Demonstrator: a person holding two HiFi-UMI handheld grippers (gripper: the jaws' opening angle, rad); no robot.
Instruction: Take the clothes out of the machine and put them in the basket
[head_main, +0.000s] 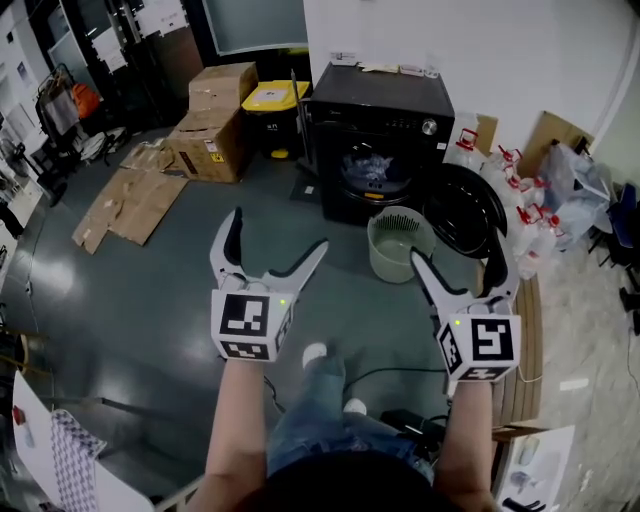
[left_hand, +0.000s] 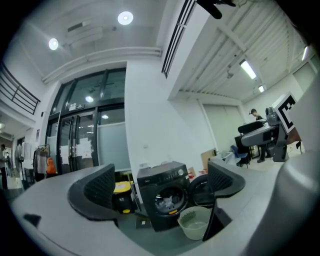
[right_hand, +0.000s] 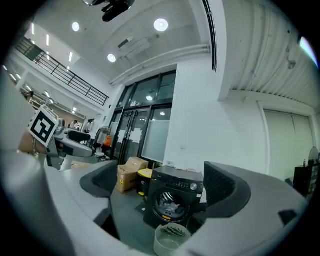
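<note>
A black front-loading washing machine (head_main: 378, 120) stands against the white wall, its round door (head_main: 466, 212) swung open to the right. Pale clothes (head_main: 368, 170) lie bunched inside the drum, also seen as clothes (left_hand: 165, 201) and clothes (right_hand: 167, 205). An empty pale green basket (head_main: 400, 243) sits on the floor in front of the machine. My left gripper (head_main: 279, 245) and right gripper (head_main: 455, 260) are both open and hold nothing, well short of the machine.
Cardboard boxes (head_main: 215, 125) and flattened cardboard (head_main: 125, 205) lie at the left. A yellow-lidded black bin (head_main: 272, 115) stands beside the machine. Bottles and bags (head_main: 535, 200) crowd the right wall. A cable (head_main: 385, 375) runs across the floor near the person's feet.
</note>
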